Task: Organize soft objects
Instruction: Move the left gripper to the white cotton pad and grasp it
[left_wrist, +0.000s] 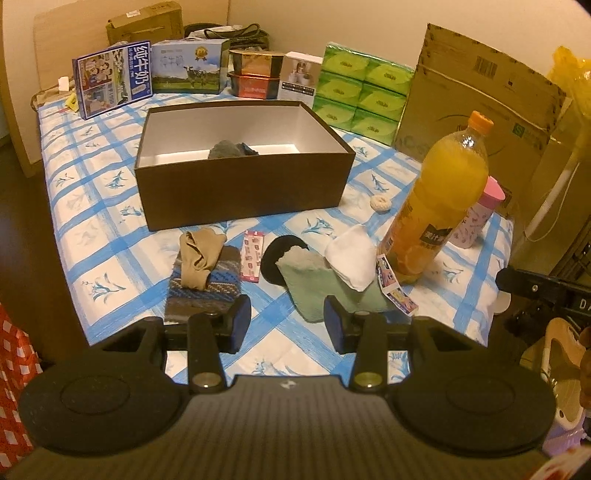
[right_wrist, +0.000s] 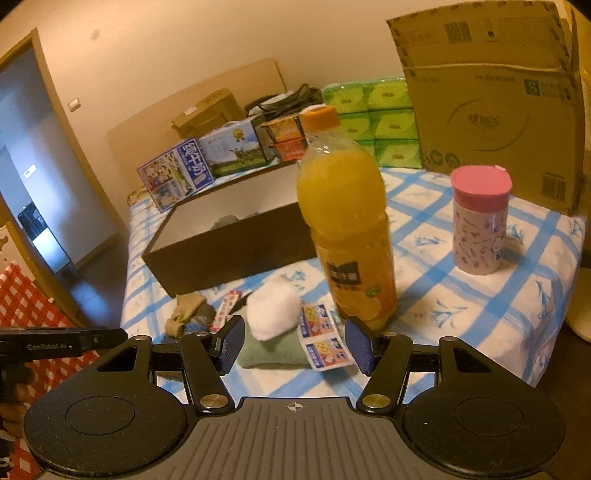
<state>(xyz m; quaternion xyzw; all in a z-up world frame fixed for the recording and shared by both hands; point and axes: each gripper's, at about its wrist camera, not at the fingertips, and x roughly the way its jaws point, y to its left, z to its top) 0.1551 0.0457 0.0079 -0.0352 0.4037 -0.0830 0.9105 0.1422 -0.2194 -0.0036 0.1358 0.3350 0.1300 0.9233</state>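
An open brown box stands mid-table with a grey sock lying inside. In front of it lie a tan sock on a patterned knit sock, a black sock, a mint green sock and a white sock. My left gripper hovers open above the near table edge, nothing between its fingers. In the right wrist view my right gripper is open just short of the white sock and green sock, not touching them.
An orange juice bottle and a pink-lidded cup stand at the right. Sticker strips and a small packet lie among the socks. Milk cartons, green tissue packs and a cardboard box line the back.
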